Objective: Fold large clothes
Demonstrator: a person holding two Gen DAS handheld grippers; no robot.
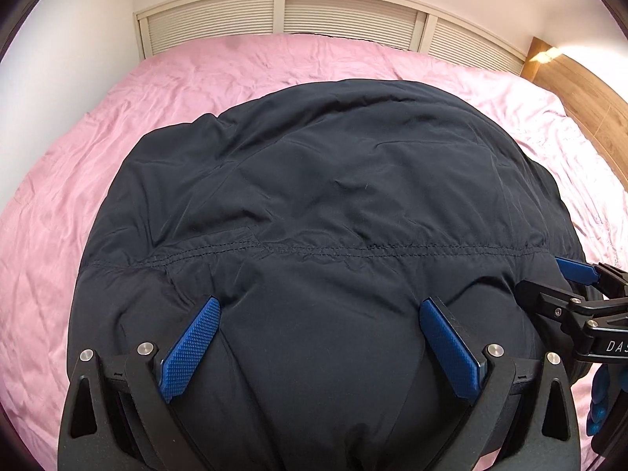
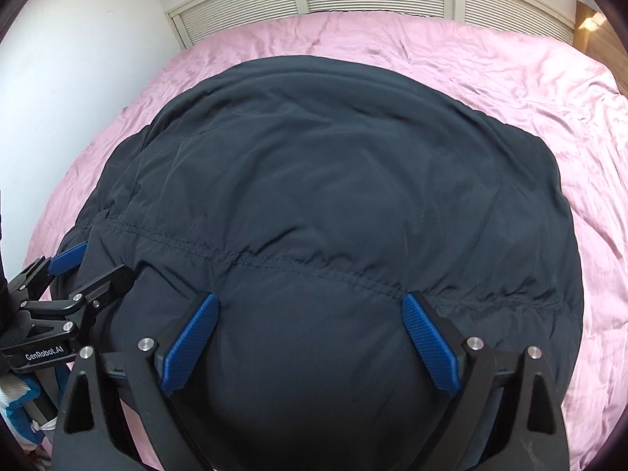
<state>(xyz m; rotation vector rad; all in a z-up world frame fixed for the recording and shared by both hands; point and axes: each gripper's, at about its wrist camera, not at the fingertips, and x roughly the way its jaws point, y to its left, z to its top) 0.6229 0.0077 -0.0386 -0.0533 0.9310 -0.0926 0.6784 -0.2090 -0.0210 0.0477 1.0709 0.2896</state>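
Observation:
A large dark navy jacket (image 1: pixel 314 180) lies spread on the pink bed sheet (image 1: pixel 59 235), a stitched seam running across it. My left gripper (image 1: pixel 320 306) is open, its blue pads (image 1: pixel 192 353) wide apart over the jacket's near part, with fabric bulging between them. In the right wrist view my right gripper (image 2: pixel 310 300) is likewise open above the same jacket (image 2: pixel 333 180), just below the seam. Each gripper shows at the other view's edge: the right gripper (image 1: pixel 561 282) at the jacket's right side, the left gripper (image 2: pixel 90 271) at its left side.
A slatted cream headboard (image 1: pixel 282 15) closes the far end of the bed. A white wall (image 1: pixel 59 59) runs along the left, and a wooden panel (image 1: pixel 581 90) stands at the far right. Bare pink sheet (image 2: pixel 549 90) surrounds the jacket.

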